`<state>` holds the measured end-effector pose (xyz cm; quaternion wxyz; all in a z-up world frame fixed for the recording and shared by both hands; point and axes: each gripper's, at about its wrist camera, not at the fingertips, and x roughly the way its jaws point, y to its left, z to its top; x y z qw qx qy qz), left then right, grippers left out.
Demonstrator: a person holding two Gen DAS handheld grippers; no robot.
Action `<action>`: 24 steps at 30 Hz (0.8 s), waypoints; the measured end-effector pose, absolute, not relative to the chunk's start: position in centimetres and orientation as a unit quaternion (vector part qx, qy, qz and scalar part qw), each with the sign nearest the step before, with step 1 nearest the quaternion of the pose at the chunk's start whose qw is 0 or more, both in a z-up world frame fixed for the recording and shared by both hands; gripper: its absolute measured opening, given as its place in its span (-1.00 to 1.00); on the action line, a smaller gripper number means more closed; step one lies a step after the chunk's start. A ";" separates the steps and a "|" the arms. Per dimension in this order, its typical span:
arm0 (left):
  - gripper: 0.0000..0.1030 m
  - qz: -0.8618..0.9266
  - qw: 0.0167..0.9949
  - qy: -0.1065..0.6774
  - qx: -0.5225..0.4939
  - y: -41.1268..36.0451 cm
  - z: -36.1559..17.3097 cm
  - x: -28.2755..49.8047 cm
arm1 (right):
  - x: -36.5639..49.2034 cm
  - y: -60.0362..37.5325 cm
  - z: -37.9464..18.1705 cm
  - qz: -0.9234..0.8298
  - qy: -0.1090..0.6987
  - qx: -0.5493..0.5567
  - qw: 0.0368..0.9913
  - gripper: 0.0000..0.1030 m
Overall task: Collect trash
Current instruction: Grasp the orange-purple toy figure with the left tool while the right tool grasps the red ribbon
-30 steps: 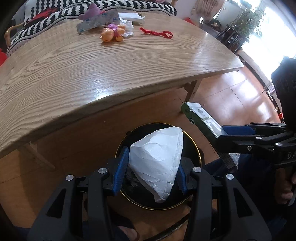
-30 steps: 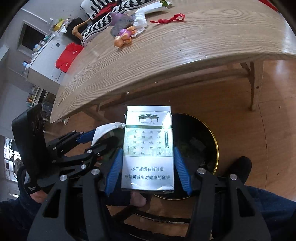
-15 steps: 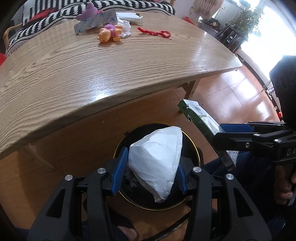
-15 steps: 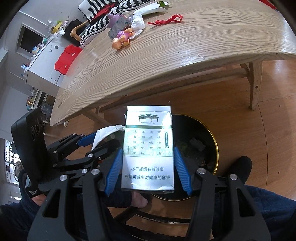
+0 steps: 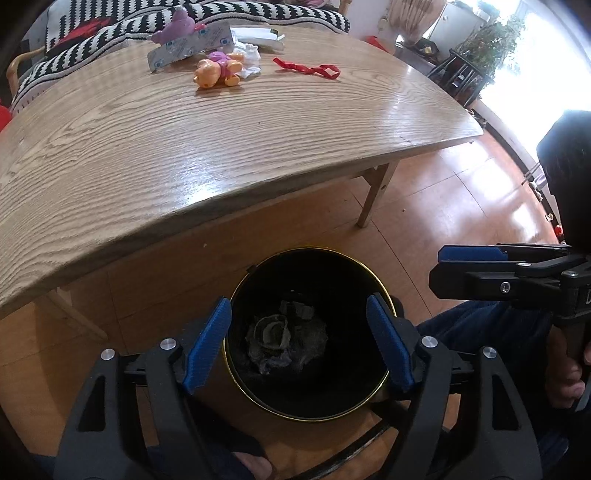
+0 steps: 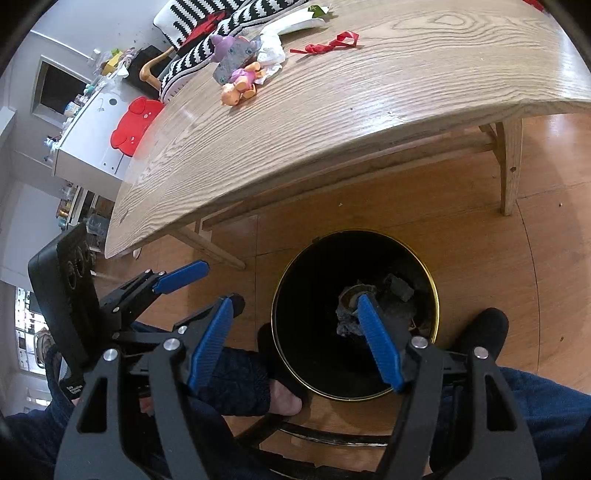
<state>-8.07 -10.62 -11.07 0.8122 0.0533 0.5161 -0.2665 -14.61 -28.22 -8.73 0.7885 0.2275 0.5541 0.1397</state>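
A black trash bin with a gold rim (image 5: 236, 295) (image 6: 437, 295) stands on the wooden floor below the table's edge, with dark crumpled trash (image 5: 286, 339) (image 6: 351, 317) at its bottom. My left gripper (image 5: 299, 347) is open and empty above the bin. My right gripper (image 6: 295, 343) is open and empty over the bin's left rim; it also shows at the right of the left wrist view (image 5: 469, 258). On the far table lie a red ribbon (image 5: 308, 69) (image 6: 328, 43), crumpled white tissue (image 5: 249, 62) (image 6: 271, 51) and a grey wrapper (image 5: 188, 48).
A wooden table (image 5: 184, 147) (image 6: 332, 129) spans the top of both views. A small orange and pink toy (image 5: 218, 70) (image 6: 240, 85) and a purple toy (image 5: 177, 26) lie at its far end. The person's feet (image 6: 480, 328) flank the bin.
Both grippers have opened. The white crumpled paper left my left gripper and the cigarette pack left my right gripper; neither is in view now.
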 end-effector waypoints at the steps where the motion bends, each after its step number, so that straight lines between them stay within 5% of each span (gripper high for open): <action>1: 0.43 -0.267 0.812 0.516 0.054 -10.6 -11.1 -8.1 | -14.6 -28.2 -8.7 0.140 0.554 0.227 0.789 0.33; 11: 0.45 -0.269 0.836 0.477 0.045 -10.1 -8.1 -7.4 | -13.8 -28.4 -5.2 0.130 0.511 0.197 0.827 0.33; 18: 0.79 -0.221 0.887 0.395 0.091 -10.8 -2.7 -0.2 | -5.2 -30.1 2.1 0.085 0.441 0.093 0.888 0.60; 24: 0.79 -0.192 0.882 0.419 0.097 -12.6 -4.9 8.4 | 4.3 -31.3 -1.7 0.070 0.459 0.029 0.885 0.66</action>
